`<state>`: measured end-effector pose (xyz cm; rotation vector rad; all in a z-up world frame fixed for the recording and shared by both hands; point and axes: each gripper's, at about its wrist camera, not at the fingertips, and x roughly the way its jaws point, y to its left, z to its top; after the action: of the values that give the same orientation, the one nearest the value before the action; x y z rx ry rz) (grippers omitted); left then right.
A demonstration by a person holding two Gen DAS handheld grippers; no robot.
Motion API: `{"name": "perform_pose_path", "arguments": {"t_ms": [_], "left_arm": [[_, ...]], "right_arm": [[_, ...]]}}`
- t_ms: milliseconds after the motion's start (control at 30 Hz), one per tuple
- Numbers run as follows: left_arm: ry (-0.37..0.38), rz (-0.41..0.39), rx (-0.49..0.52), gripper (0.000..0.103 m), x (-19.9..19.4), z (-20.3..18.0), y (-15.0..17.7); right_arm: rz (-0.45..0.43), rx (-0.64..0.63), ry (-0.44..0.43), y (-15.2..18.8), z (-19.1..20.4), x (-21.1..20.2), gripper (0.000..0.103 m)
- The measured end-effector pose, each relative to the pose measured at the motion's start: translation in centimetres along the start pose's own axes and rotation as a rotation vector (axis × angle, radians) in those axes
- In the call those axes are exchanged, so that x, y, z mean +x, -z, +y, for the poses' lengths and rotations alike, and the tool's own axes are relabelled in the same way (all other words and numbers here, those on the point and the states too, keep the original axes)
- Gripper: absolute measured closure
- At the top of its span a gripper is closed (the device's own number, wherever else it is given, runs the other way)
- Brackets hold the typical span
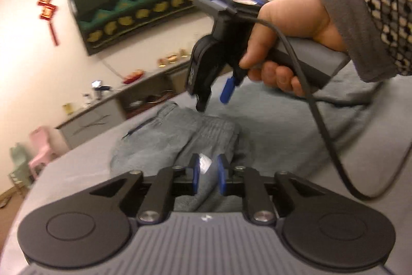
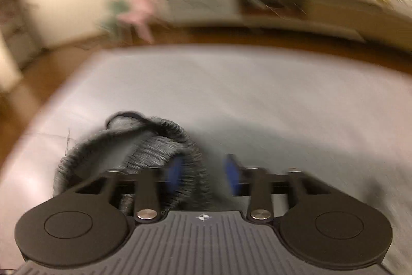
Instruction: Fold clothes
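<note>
Grey trousers (image 1: pixel 164 143) are being pinched by the left claw (image 1: pixel 208 173); right claw (image 2: pixel 204 175), spread, is straddling the ribbed waistband (image 2: pixel 159 143), likely for folding on the bed (image 2: pixel 257 94).

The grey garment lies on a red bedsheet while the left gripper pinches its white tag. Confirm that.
Not quite: the bedsheet is light grey, not red, as the left wrist view shows. The rest stands: the grey garment lies on it, and the left gripper pinches the white tag.

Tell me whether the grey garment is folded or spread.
Folded: the garment lies doubled in a compact bundle on the bed, ribbed waistband on top.
</note>
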<state>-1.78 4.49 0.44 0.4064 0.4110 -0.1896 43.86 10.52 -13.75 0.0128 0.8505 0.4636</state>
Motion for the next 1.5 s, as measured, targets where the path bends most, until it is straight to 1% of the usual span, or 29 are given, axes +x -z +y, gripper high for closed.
{"name": "perform_pose_path", "arguments": {"t_ms": [33, 100, 167, 200, 233, 267, 300, 333, 367, 400, 433, 500, 533, 600, 667, 700, 800, 833, 867, 933, 967, 1000, 1100, 1200, 1300, 1367, 1400, 1433, 1500], "left_arm": [[0.023, -0.012, -0.017, 0.077, -0.6, 0.0, -0.1], [0.062, -0.051, -0.079, 0.072, -1.9, 1.0, -0.3], [0.119, -0.097, -0.163, 0.072, -3.3, 2.6, -0.4], [0.142, -0.123, -0.208, 0.070, -4.0, 3.6, -0.4], [0.143, -0.147, -0.258, 0.069, -4.6, 4.4, -0.6], [0.125, -0.144, -0.304, 0.066, -4.5, 5.7, -0.5], [0.107, -0.140, -0.350, 0.066, -4.5, 6.9, -0.3], [0.084, -0.108, -0.406, 0.067, -4.0, 7.9, 0.1], [0.065, -0.073, -0.447, 0.068, -3.4, 8.7, 0.6], [0.053, -0.019, -0.478, 0.068, -2.5, 9.3, 1.1], [0.041, 0.036, -0.495, 0.068, -1.6, 9.6, 1.3], [0.026, 0.154, -0.528, 0.069, 0.3, 10.1, 2.3], [0.020, 0.192, -0.555, 0.068, 0.9, 10.3, 2.7], [0.030, 0.232, -0.616, 0.066, 1.4, 11.1, 3.2], [0.043, 0.234, -0.674, 0.062, 1.4, 11.9, 3.2], [0.041, 0.235, -0.693, 0.060, 1.5, 12.3, 3.0], [0.056, 0.232, -0.723, 0.055, 1.5, 12.5, 3.5], [0.059, 0.240, -0.723, 0.054, 1.6, 12.3, 3.5], [0.063, 0.248, -0.723, 0.054, 1.6, 12.1, 3.5], [0.070, 0.266, -0.721, 0.052, 1.7, 11.5, 4.1], [0.069, 0.268, -0.721, 0.052, 1.8, 11.4, 4.2], [0.069, 0.271, -0.721, 0.050, 1.8, 11.3, 4.3], [0.069, 0.274, -0.725, 0.048, 2.0, 11.2, 4.5], [0.066, 0.272, -0.724, 0.046, 1.9, 11.3, 4.7], [0.062, 0.268, -0.721, 0.046, 1.8, 11.3, 4.6], [0.062, 0.258, -0.722, 0.046, 1.6, 11.4, 4.5], [0.062, 0.253, -0.722, 0.046, 1.5, 11.4, 4.4], [0.062, 0.249, -0.722, 0.046, 1.4, 11.4, 4.3], [0.062, 0.239, -0.723, 0.046, 1.2, 11.5, 4.2]], "right_arm": [[-0.011, 0.023, 0.015, 0.4, -1.0, 0.0, 0.055], [-0.080, 0.065, -0.018, 0.8, -1.5, -1.1, 0.049], [-0.149, 0.108, -0.051, 1.1, -2.0, -2.2, 0.049], [-0.174, 0.105, -0.076, 1.3, -1.6, -2.7, 0.049], [-0.188, 0.075, -0.111, 1.4, -0.6, -3.0, 0.049], [-0.203, 0.046, -0.146, 1.5, 0.4, -3.3, 0.049], [-0.212, 0.002, -0.179, 1.7, 1.6, -3.5, 0.049], [-0.208, -0.066, -0.208, 2.0, 2.9, -3.6, 0.049], [-0.188, -0.125, -0.218, 2.5, 3.9, -3.3, 0.049], [-0.161, -0.164, -0.205, 3.1, 4.4, -2.6, 0.051], [-0.122, -0.189, -0.172, 3.7, 4.6, -1.7, 0.051], [-0.040, -0.174, -0.066, 5.2, 3.6, 0.8, 0.054], [-0.022, -0.158, -0.045, 6.2, 2.7, 2.0, 0.053], [-0.030, -0.117, -0.055, 7.6, 1.6, 3.0, 0.052], [-0.019, -0.105, -0.047, 7.6, 1.5, 2.9, 0.052], [-0.029, -0.105, -0.041, 7.4, 1.7, 2.5, 0.052], [-0.148, -0.163, -0.075, 6.1, 3.2, -1.8, 0.052], [-0.178, -0.184, -0.081, 6.1, 3.5, -2.6, 0.052], [-0.159, -0.202, -0.065, 6.5, 3.6, -1.9, 0.052], [-0.033, -0.215, -0.010, 8.0, 3.0, 1.2, 0.055], [0.006, -0.201, -0.002, 8.8, 2.5, 2.5, 0.051], [-0.003, -0.184, -0.011, 8.9, 2.1, 2.6, 0.048], [-0.016, -0.128, -0.041, 8.6, 1.9, 1.9, 0.048], [-0.046, -0.135, -0.041, 7.2, 2.9, 1.5, 0.046], [0.008, -0.147, -0.023, 7.0, 3.0, 3.1, 0.048], [-0.001, -0.144, -0.030, 7.0, 2.9, 2.4, 0.048], [-0.007, -0.142, -0.033, 7.1, 3.0, 1.8, 0.056], [-0.015, -0.139, -0.033, 7.3, 3.0, 1.5, 0.069], [-0.049, -0.123, -0.039, 7.6, 2.8, 0.3, 0.082]]}}
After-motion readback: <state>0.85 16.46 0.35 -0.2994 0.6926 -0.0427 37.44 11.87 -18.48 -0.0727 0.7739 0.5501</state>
